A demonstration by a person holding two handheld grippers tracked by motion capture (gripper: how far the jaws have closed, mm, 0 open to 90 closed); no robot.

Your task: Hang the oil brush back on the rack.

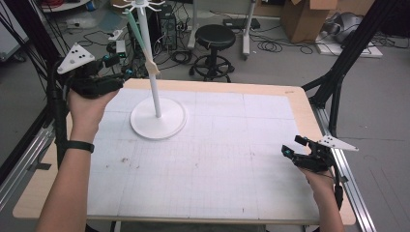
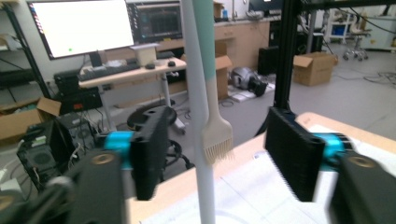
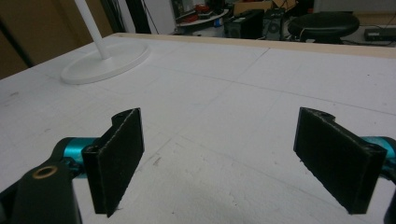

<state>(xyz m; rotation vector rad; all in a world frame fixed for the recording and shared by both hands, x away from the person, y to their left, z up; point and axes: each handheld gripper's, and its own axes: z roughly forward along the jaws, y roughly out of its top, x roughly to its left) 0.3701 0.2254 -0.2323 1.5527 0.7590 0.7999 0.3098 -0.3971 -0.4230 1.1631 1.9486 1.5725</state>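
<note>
Brush w/ mint-green handle & pale bristles is seen hanging beside white stand; left claw spread apart around it, untouched; right claw also apart.

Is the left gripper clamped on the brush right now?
No, the left gripper has its jaws standing apart, and the brush hangs free beside the stand's pole between them.
</note>
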